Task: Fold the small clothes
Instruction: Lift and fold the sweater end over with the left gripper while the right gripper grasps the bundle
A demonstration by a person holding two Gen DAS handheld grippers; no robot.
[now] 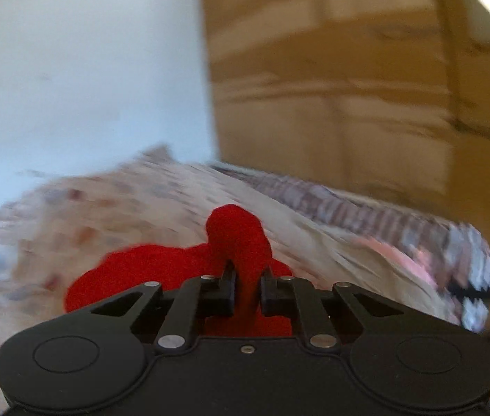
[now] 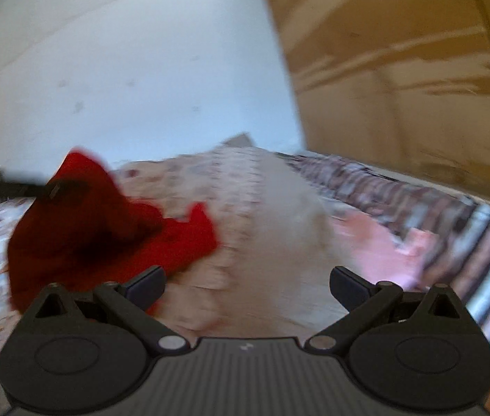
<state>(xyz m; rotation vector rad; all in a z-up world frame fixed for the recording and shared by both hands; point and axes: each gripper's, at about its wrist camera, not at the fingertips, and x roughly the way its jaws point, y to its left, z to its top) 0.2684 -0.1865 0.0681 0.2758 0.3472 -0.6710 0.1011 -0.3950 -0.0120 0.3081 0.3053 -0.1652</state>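
A small red garment point(image 1: 234, 239) hangs pinched between the black fingers of my left gripper point(image 1: 247, 277), which is shut on a bunched fold of it above a patterned bedspread point(image 1: 71, 215). In the right wrist view the same red garment point(image 2: 106, 222) is lifted at the left, with the left gripper's dark fingers point(image 2: 54, 187) clamped on its upper part and its lower part trailing on the bed. My right gripper point(image 2: 246, 284) stands wide open over the pale bedspread point(image 2: 262, 208), to the right of the garment, with nothing between its fingers.
A white wall point(image 1: 82, 69) rises behind the bed and a wooden wardrobe point(image 1: 349, 86) stands at the right. A striped blanket point(image 2: 418, 201) and pink cloth point(image 2: 376, 242) lie along the bed's right side. Both views are motion-blurred.
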